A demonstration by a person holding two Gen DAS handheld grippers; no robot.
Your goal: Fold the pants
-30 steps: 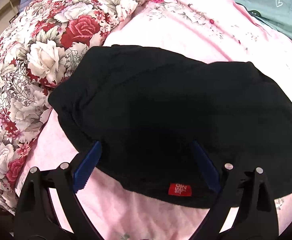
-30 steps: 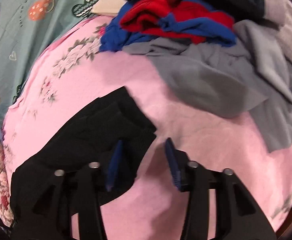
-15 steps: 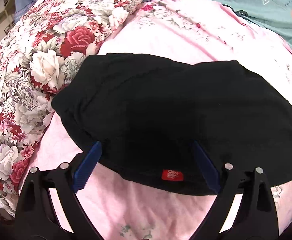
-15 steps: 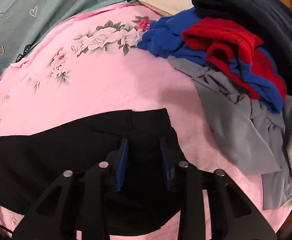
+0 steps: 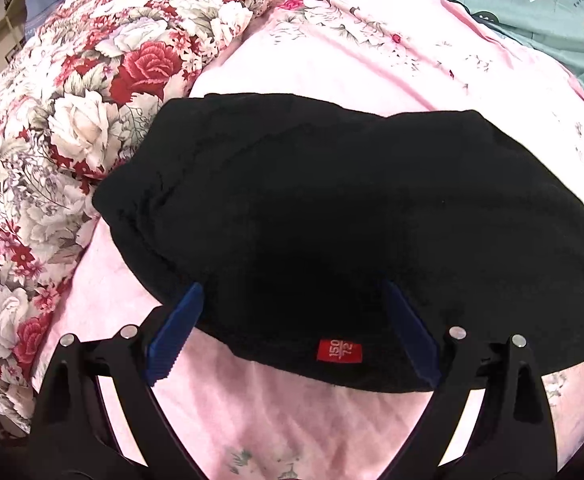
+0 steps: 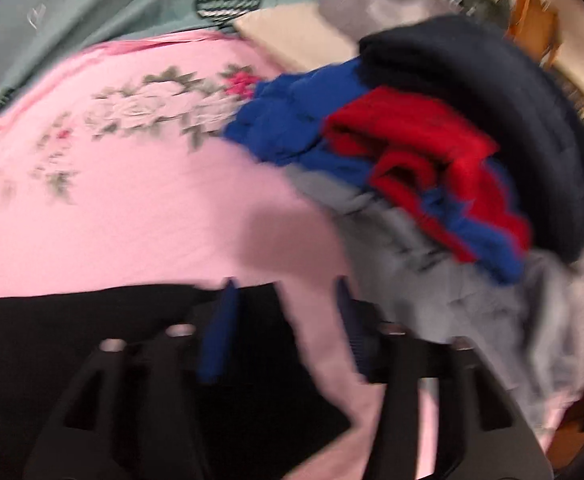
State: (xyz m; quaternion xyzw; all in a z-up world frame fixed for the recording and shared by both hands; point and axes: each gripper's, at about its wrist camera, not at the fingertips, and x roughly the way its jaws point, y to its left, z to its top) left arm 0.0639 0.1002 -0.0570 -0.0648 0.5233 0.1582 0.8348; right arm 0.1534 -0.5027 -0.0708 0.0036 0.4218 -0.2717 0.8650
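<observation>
In the left wrist view, the black soft knit pants (image 5: 352, 208) lie flat on the pink flowered bed sheet (image 5: 372, 52), their left end touching the red and white rose-patterned quilt (image 5: 72, 120). The left gripper (image 5: 292, 300) is wide open over the near edge and holds nothing; its blue pads (image 5: 174, 334) stand on both sides of the small red size label (image 5: 339, 351). Compared with a second ago this view has changed little, only shifted slightly, so this end of the garment waits. The long axis runs from left to right across the bed, and the labelled end, probably the waistband, points toward the camera. In the right wrist view, which is blurred by motion, the right gripper (image 6: 284, 292) is open and empty at the far corner of the pants (image 6: 92, 320). Half a second ago its fingers were narrower and over the cloth, and now they are wider and partly over bare sheet, so it seems the leg end was released. Near by lies a mixed pile of grey, blue, red and dark clothes (image 6: 432, 168). I judge one fold is laid down and the next grasp is needed.
</observation>
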